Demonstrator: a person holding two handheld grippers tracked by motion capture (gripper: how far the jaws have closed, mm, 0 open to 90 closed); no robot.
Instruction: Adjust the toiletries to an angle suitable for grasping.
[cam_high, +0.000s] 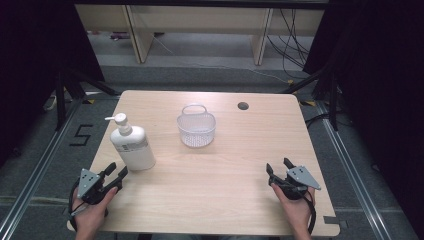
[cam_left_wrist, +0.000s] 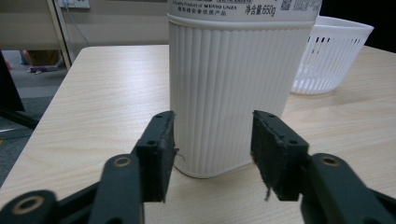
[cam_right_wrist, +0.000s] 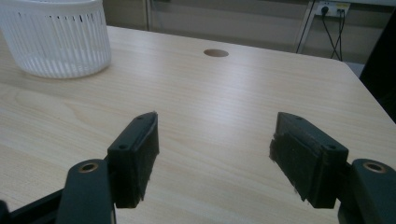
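Bottle (cam_left_wrist: 233, 93) | upright | just ahead of left gripper (cam_left_wrist: 212, 154) jaws, untouched

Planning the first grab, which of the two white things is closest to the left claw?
The pump bottle, standing upright just ahead of the left claw; the slotted basket sits farther back.

Each black hand-held gripper (cam_high: 116, 172) carries a grey triangular plate, brass-ringed screw holes and a trailing cable

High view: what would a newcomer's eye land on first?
The white pump bottle standing upright at the table's left, just ahead of the left gripper, whose open jaws point at its base. Behind it, mid-table, sits a white slotted basket. The right gripper rests open near the right edge.
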